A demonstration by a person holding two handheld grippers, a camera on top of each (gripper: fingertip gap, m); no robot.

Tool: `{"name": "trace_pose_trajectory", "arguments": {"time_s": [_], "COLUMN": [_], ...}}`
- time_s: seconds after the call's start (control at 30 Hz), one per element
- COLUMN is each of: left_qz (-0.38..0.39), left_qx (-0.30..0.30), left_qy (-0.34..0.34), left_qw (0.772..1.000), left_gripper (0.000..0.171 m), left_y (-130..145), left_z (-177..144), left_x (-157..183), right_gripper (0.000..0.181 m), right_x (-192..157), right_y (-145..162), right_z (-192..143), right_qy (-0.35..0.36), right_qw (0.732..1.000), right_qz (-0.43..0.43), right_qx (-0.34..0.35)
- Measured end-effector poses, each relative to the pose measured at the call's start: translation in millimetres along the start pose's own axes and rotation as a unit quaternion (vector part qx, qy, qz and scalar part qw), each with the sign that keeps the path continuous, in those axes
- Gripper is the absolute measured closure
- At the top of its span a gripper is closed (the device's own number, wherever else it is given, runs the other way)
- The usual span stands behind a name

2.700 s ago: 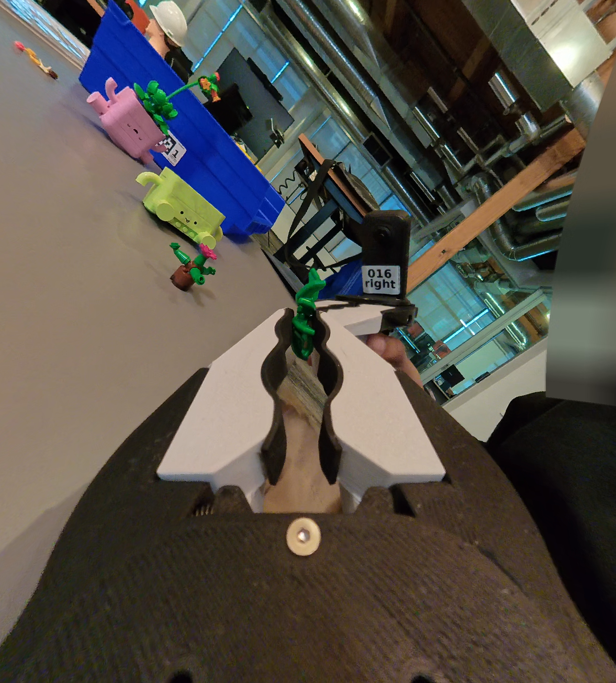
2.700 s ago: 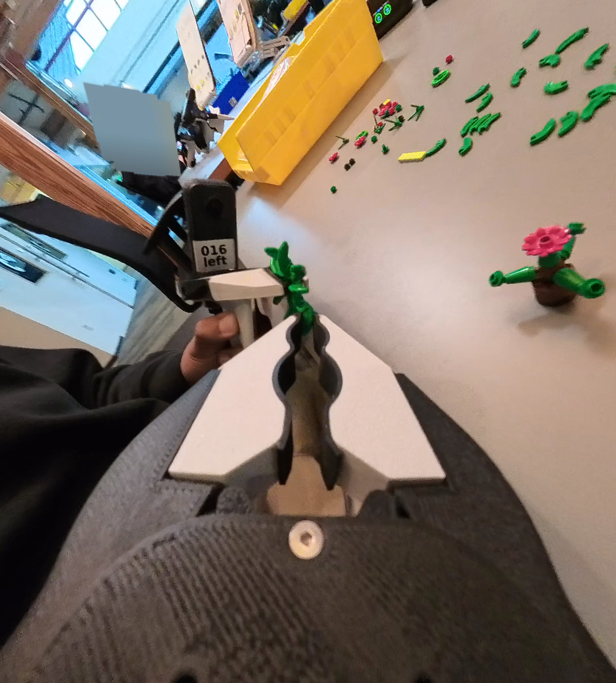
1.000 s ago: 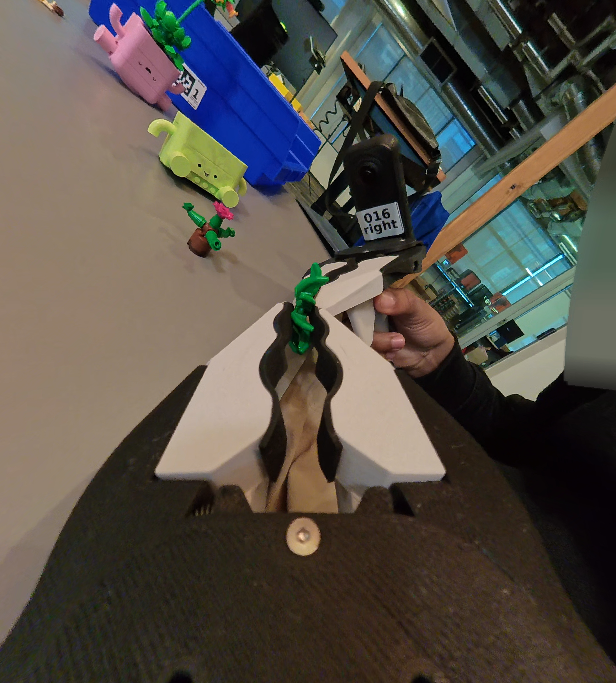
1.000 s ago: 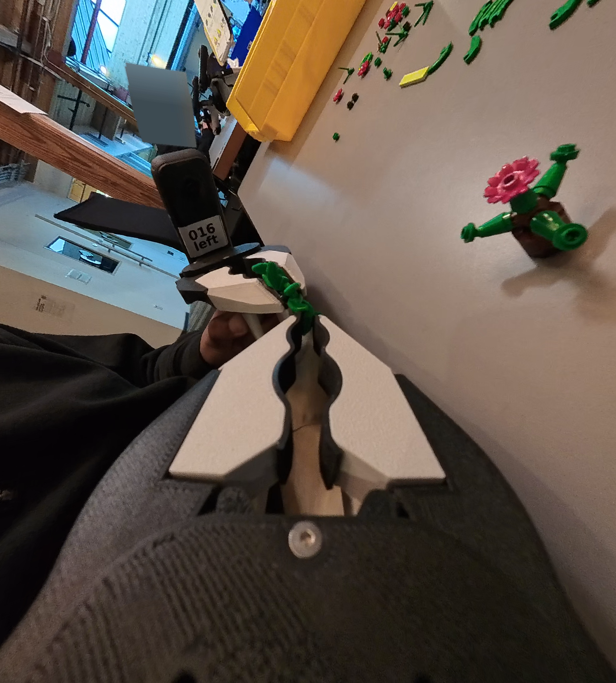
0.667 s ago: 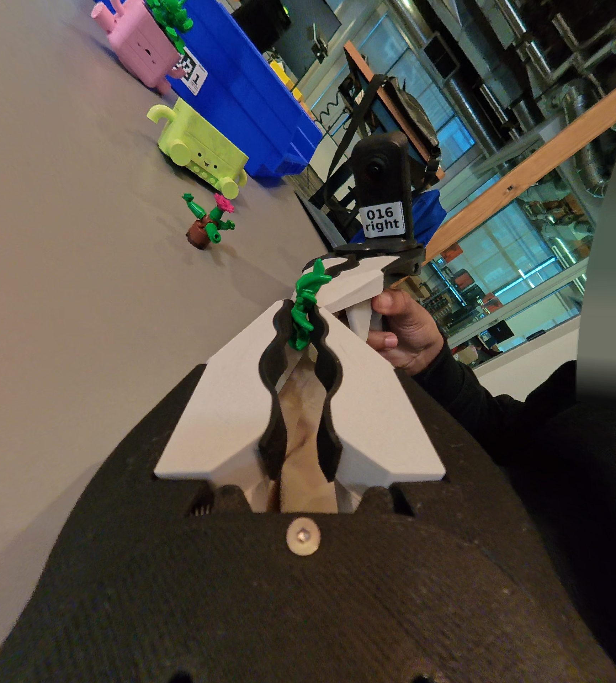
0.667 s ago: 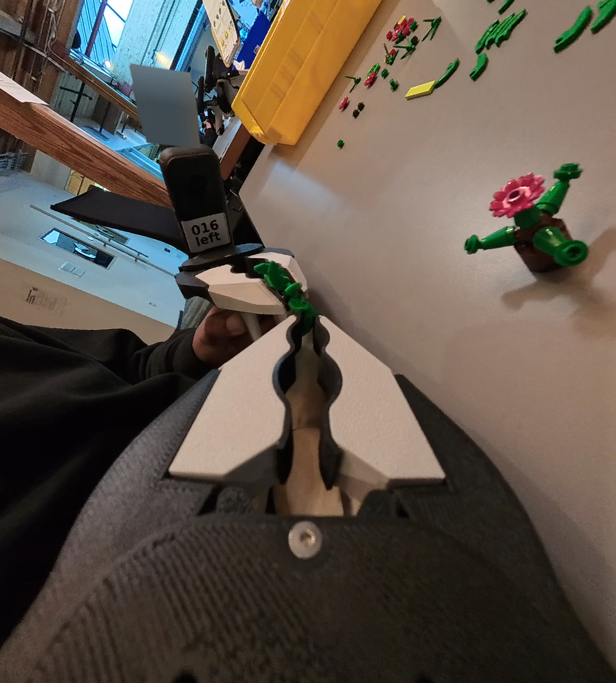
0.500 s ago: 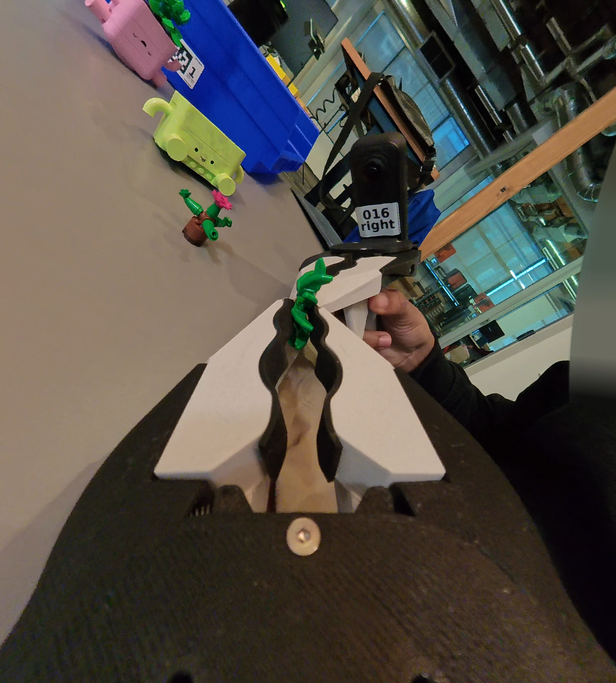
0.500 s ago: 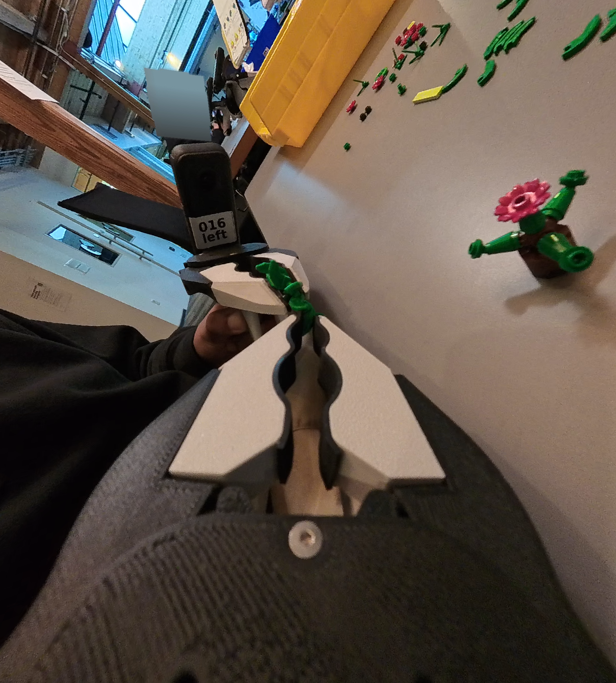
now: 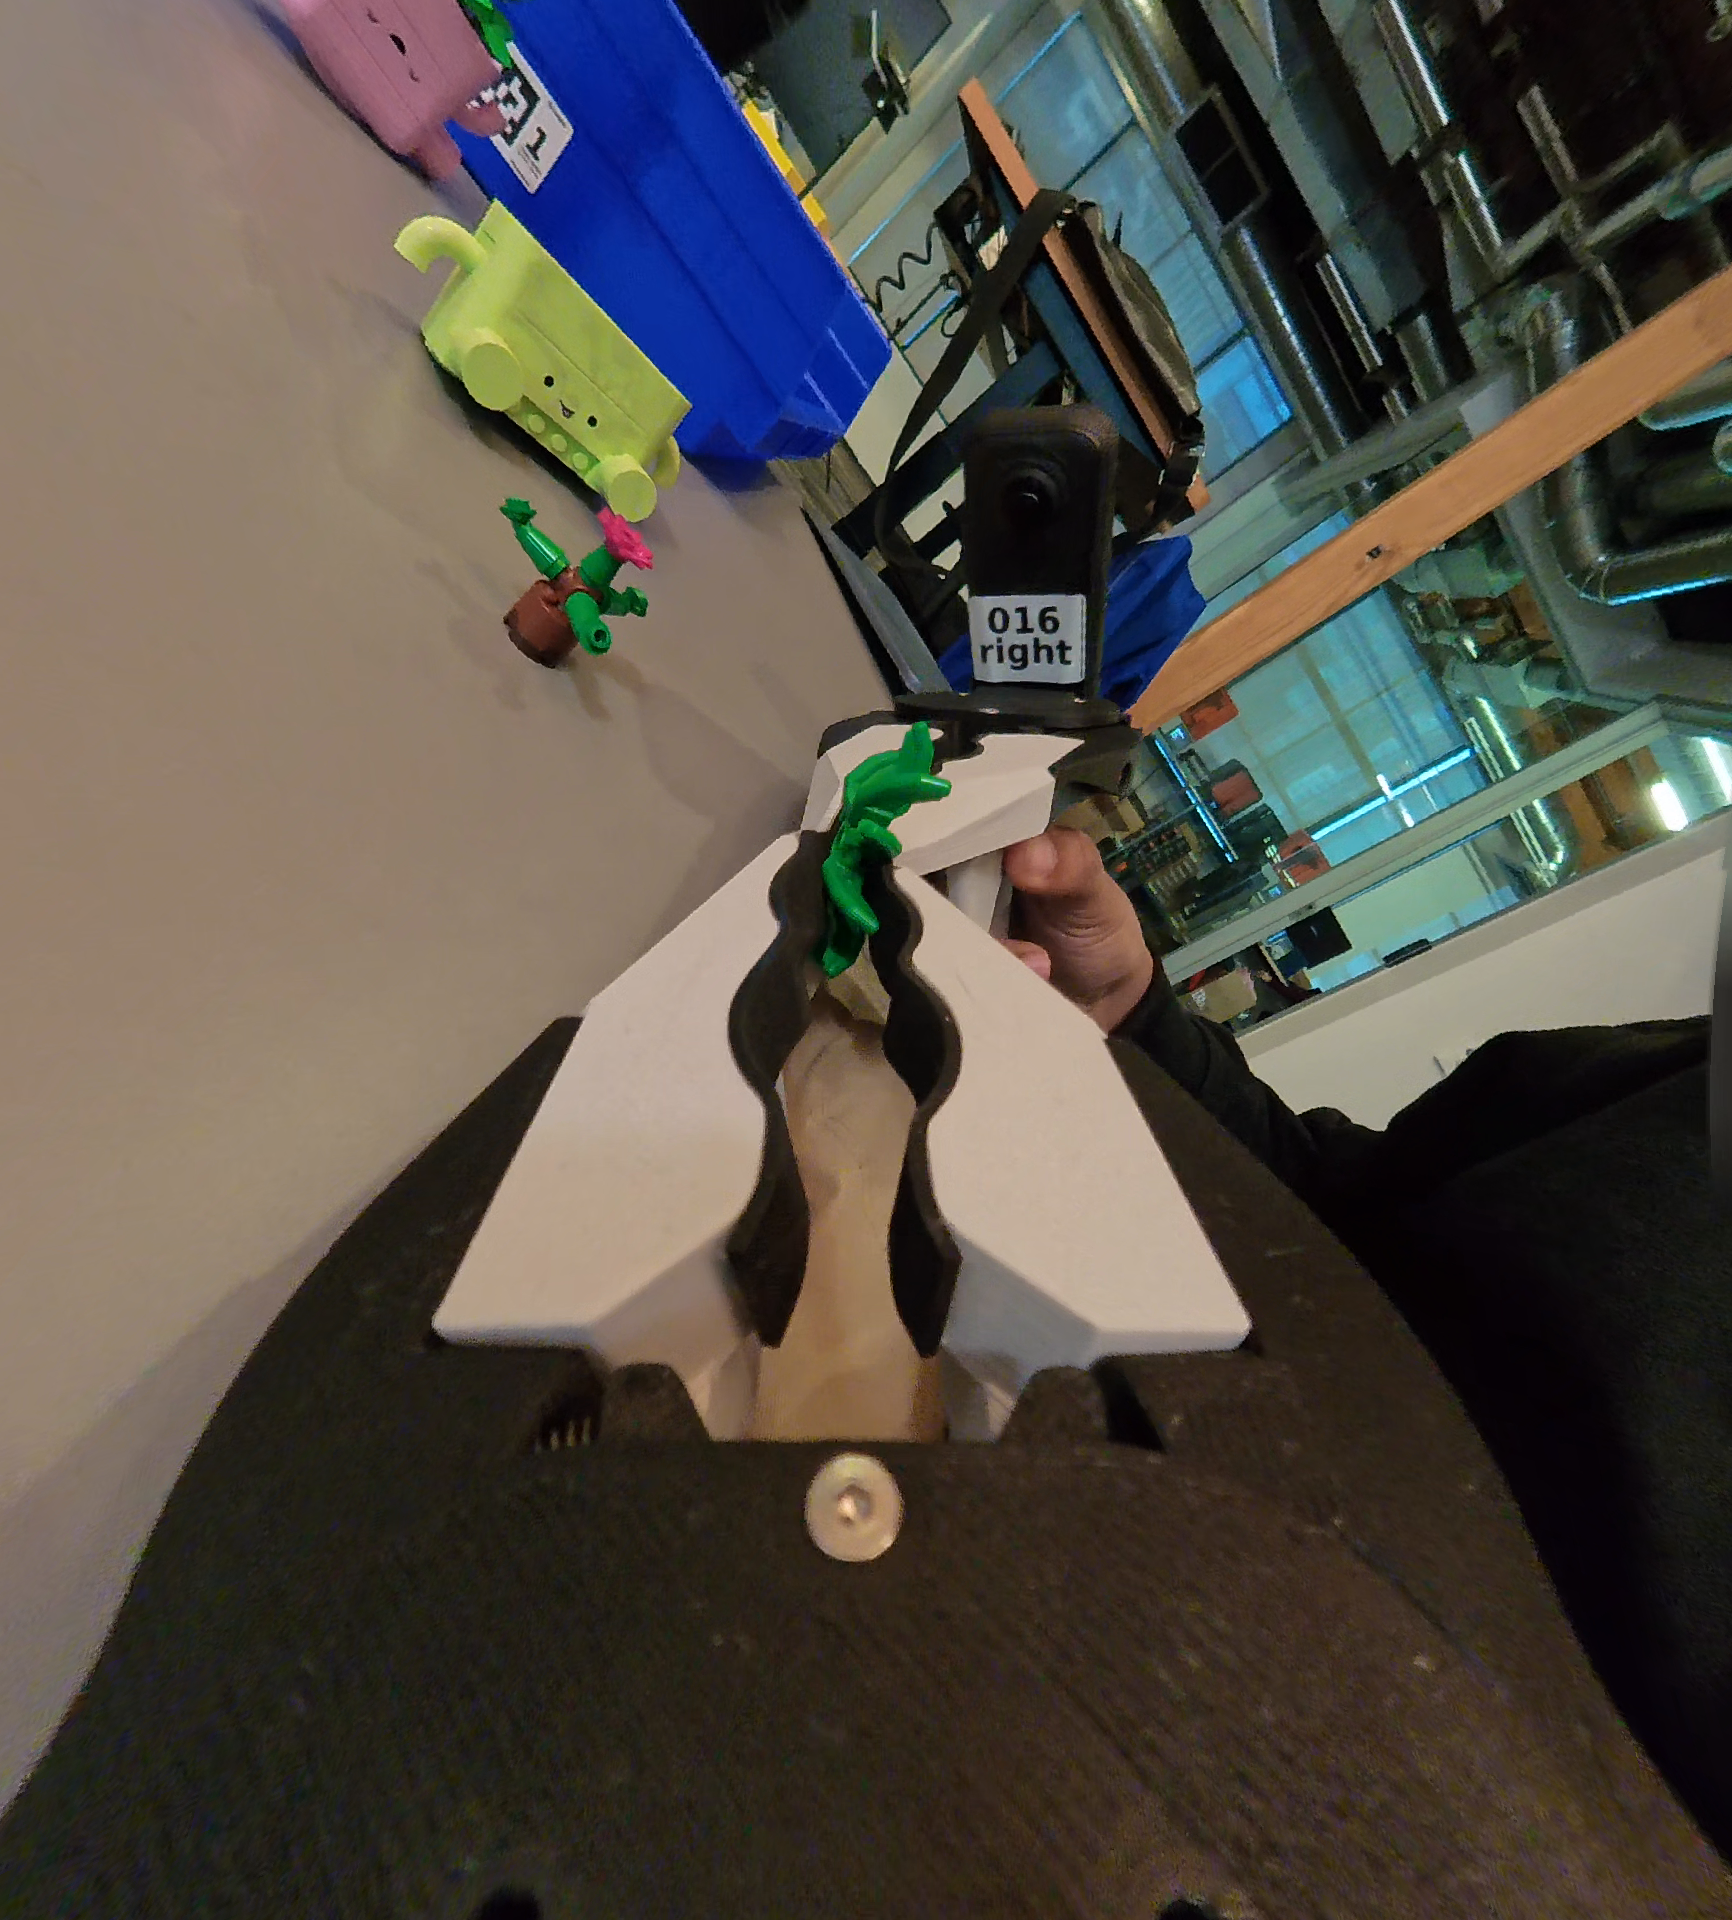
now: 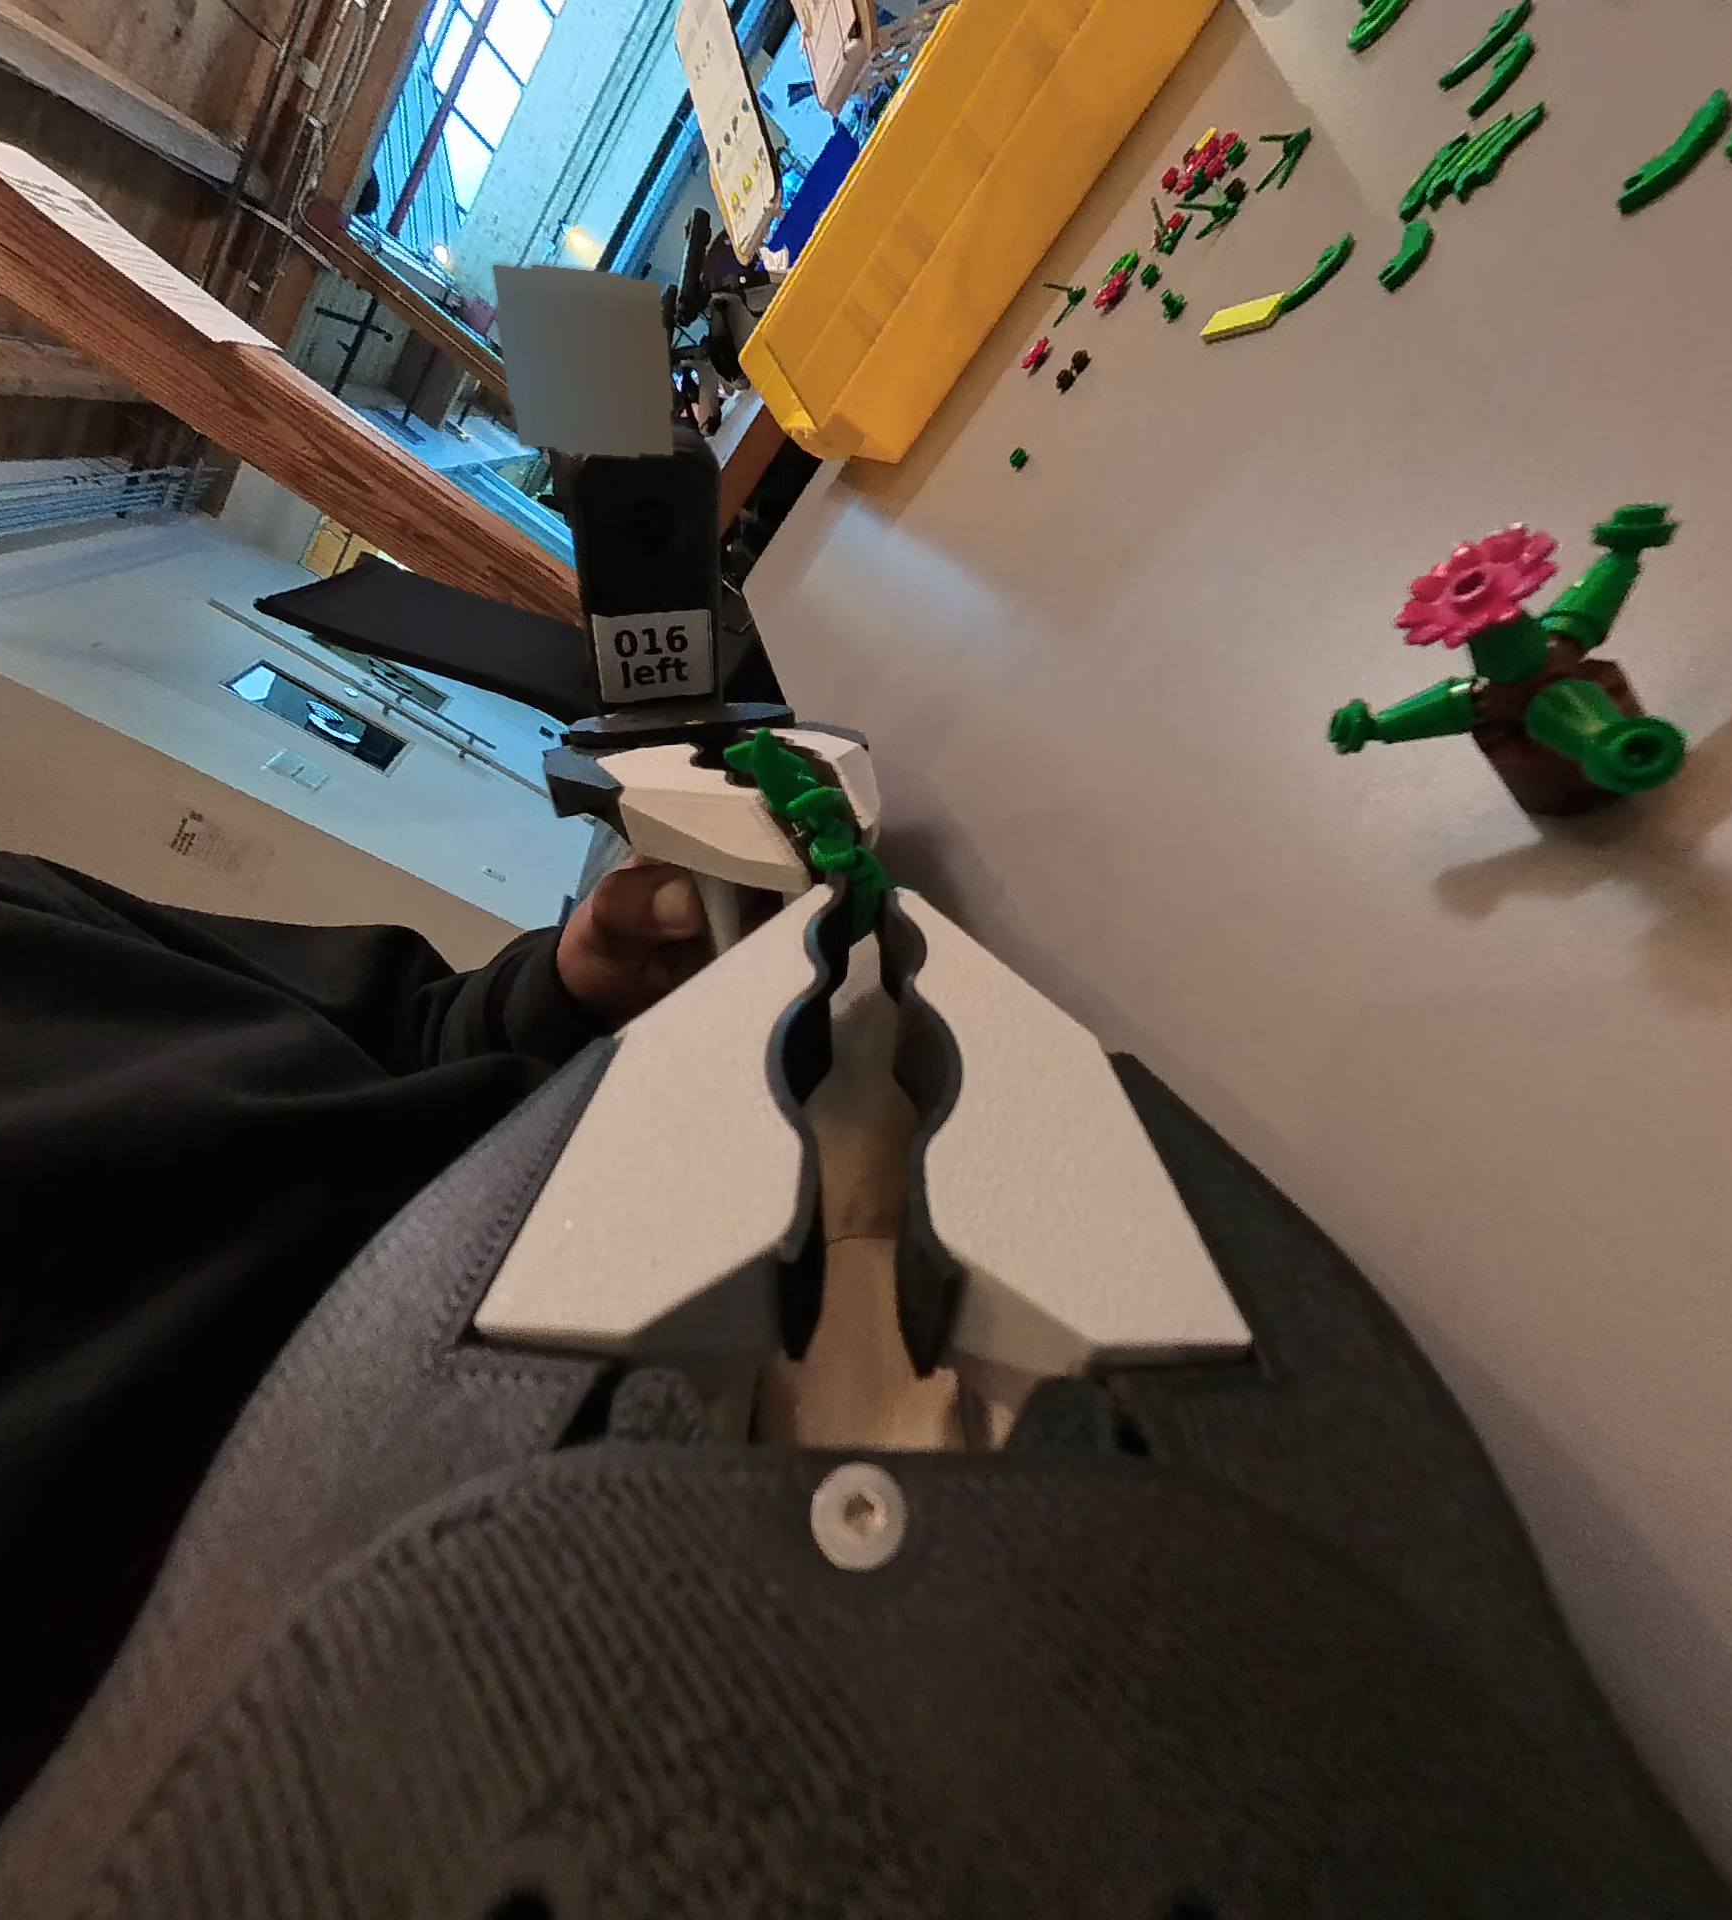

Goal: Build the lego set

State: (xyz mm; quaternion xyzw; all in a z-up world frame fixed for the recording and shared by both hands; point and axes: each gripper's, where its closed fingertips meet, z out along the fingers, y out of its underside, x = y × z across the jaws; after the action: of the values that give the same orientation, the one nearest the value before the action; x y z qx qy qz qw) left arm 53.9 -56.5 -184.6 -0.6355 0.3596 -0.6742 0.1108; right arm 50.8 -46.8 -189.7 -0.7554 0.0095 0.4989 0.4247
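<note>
Both grippers meet tip to tip off the table's near edge, each shut on the same green leafy stem piece (image 9: pixel 862 847), which also shows in the right wrist view (image 10: pixel 826 831). My left gripper (image 9: pixel 846 883) pinches its lower end. My right gripper (image 10: pixel 857 909) pinches the other end, and it also shows in the left wrist view (image 9: pixel 929 774). The left gripper shows in the right wrist view (image 10: pixel 763 795). A small brown pot with green stems and a pink flower (image 9: pixel 576 582) stands on the grey table (image 9: pixel 218 727); it also shows in the right wrist view (image 10: pixel 1527 675).
A lime-green block figure (image 9: pixel 550 364), a pink block figure (image 9: pixel 384 62) and a blue bin (image 9: pixel 675 229) stand farther along the table. A yellow bin (image 10: pixel 955 229) and several loose green leaf and pink flower pieces (image 10: pixel 1444 177) lie at the far side. Less than 4 cm separates the two grippers' tips. Left tips and right tips are each some 20 cm from the lime-green block figure (image 9: pixel 550 364).
Both grippers stay shut on the green stem piece. They have tilted and shifted slightly together, so the table and the flower pot sit a little differently in both views.
</note>
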Motion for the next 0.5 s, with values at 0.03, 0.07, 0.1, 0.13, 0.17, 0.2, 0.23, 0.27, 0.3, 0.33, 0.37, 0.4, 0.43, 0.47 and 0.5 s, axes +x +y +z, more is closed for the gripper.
{"name": "trace_pose_trajectory", "arguments": {"time_s": [0.03, 0.07, 0.1, 0.13, 0.17, 0.2, 0.23, 0.27, 0.3, 0.33, 0.37, 0.4, 0.43, 0.47, 0.5], "left_qz": [0.000, 0.006, 0.019, 0.027, 0.029, 0.036, 0.045, 0.055, 0.065, 0.074, 0.082, 0.087, 0.086, 0.083, 0.079], "left_qx": [-0.002, -0.001, -0.005, -0.009, -0.005, -0.001, -0.001, -0.004, -0.006, -0.008, -0.011, -0.013, -0.011, -0.008, -0.006], "left_qy": [-0.001, -0.003, -0.010, -0.019, -0.022, -0.023, -0.028, -0.037, -0.047, -0.053, -0.060, -0.061, -0.061, -0.058, -0.054], "left_qw": [1.000, 1.000, 1.000, 0.999, 0.999, 0.999, 0.999, 0.998, 0.997, 0.996, 0.995, 0.994, 0.994, 0.995, 0.995], "left_gripper": [0.160, 0.160, 0.161, 0.161, 0.162, 0.162, 0.162, 0.161, 0.161, 0.161, 0.160, 0.160, 0.161, 0.161, 0.161], "left_y": [0.3, 0.6, 1.9, 2.4, 1.2, 0.3, 0.2, 0.8, 1.3, 1.6, 2.2, 2.9, 2.6, 2.2, 2.0], "left_z": [0.3, 0.8, 1.3, 1.9, 2.2, 2.0, 1.6, 1.4, 1.3, 1.3, 1.5, 2.2, 2.6, 3.0, 3.1], "left_x": [0.0, 0.0, -0.9, -2.8, -3.3, -3.2, -4.1, -6.4, -8.7, -9.7, -10.8, -10.6, -10.8, -10.3, -10.1], "right_gripper": [0.178, 0.178, 0.178, 0.178, 0.178, 0.178, 0.178, 0.178, 0.178, 0.177, 0.178, 0.178, 0.178, 0.177, 0.177], "right_x": [0.4, 0.8, 1.7, 3.6, 4.7, 4.5, 4.5, 5.5, 7.1, 7.9, 7.0, 6.1, 6.8, 8.2, 8.3], "right_y": [0.5, 1.2, 2.3, 3.4, 3.8, 3.3, 2.5, 2.4, 2.4, 2.2, 1.8, 0.9, 1.1, 2.5, 3.1], "right_z": [-0.1, -0.4, -1.0, -1.3, -1.3, -1.4, -1.6, -1.5, -1.4, -1.4, -1.6, -1.9, -2.1, -2.0, -1.5], "right_qy": [0.002, 0.002, 0.002, 0.008, 0.012, 0.009, 0.007, 0.009, 0.014, 0.016, 0.013, 0.009, 0.011, 0.016, 0.016], "right_qw": [1.000, 1.000, 1.000, 1.000, 1.000, 1.000, 1.000, 1.000, 1.000, 1.000, 1.000, 1.000, 1.000, 1.000, 1.000], "right_qz": [-0.002, 0.005, 0.010, 0.009, 0.013, 0.018, 0.020, 0.023, 0.022, 0.021, 0.024, 0.027, 0.027, 0.027, 0.026], "right_qx": [-0.001, -0.003, -0.006, -0.007, -0.004, -0.001, 0.003, 0.003, 0.004, 0.005, 0.006, 0.008, 0.008, 0.004, 0.002]}}
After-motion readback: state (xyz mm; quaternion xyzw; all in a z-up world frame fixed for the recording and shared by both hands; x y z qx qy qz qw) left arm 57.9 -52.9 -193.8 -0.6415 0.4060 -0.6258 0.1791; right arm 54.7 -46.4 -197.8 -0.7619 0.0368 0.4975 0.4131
